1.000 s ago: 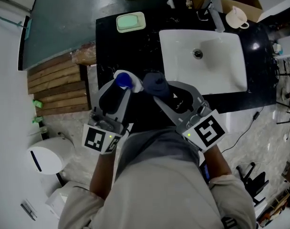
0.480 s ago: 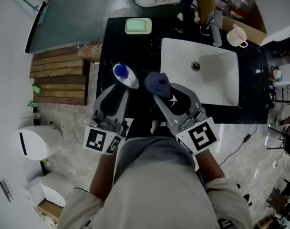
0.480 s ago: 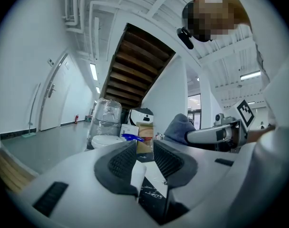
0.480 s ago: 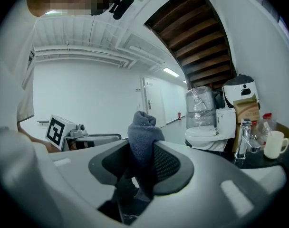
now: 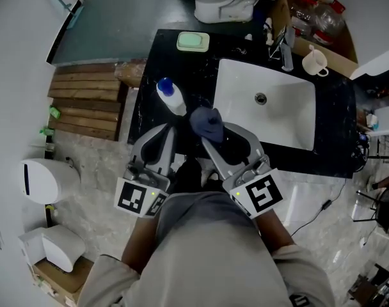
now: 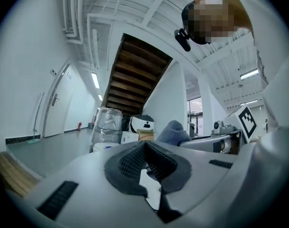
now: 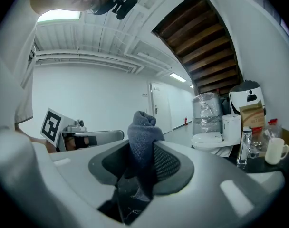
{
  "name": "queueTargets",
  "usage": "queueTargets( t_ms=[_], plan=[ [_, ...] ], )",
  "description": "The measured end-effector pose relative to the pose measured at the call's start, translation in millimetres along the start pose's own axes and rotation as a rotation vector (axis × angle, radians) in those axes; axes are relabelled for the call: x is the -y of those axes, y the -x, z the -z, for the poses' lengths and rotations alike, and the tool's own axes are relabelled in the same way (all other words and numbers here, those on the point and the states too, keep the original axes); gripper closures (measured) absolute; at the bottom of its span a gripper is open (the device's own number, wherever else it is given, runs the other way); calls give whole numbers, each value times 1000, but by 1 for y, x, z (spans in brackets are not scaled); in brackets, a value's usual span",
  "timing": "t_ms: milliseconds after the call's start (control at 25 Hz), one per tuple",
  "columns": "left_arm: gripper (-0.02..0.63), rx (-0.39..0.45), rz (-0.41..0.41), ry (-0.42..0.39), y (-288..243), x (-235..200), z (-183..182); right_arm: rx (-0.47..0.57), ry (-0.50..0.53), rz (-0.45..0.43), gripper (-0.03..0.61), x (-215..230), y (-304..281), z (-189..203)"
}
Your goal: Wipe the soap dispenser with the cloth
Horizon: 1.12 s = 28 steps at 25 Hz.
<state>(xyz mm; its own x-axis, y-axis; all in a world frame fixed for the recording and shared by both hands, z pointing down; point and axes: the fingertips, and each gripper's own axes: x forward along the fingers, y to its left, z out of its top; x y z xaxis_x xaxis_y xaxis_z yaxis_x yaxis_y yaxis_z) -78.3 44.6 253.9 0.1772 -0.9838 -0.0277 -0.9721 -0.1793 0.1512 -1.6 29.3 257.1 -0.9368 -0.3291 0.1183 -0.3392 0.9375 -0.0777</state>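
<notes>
The left gripper (image 6: 144,148) has its jaws closed together with nothing between them; the right gripper (image 7: 139,160) grips the grey cloth (image 7: 142,127); the soap dispenser (image 5: 171,97) sits on the black counter (image 5: 150,56) left of the sink (image 5: 290,130), just beyond the left gripper's tips and apart from both.

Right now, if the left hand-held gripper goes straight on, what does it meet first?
Probably the white, blue-capped plastic soap dispenser just ahead of the left hand-held gripper, unless it passes above: height is unclear.
</notes>
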Motion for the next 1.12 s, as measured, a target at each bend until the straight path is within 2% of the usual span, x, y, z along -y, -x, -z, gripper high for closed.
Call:
queueTargets(
  t_ms=[240,600,760,1120],
  plan=[
    [607,-11,-54,-10,24,15,0,-4,27,-23,448,-19,20,1],
    [607,-11,-65,-1,53,39,2,-20,21,-32,451,-43,50,9],
    [607,-5,-63,2,62,49,2,-4,43,-23,456,-47,61,9],
    [607,-28,-63,3,78,61,7,-1,27,-12,457,-54,78,11]
  ],
)
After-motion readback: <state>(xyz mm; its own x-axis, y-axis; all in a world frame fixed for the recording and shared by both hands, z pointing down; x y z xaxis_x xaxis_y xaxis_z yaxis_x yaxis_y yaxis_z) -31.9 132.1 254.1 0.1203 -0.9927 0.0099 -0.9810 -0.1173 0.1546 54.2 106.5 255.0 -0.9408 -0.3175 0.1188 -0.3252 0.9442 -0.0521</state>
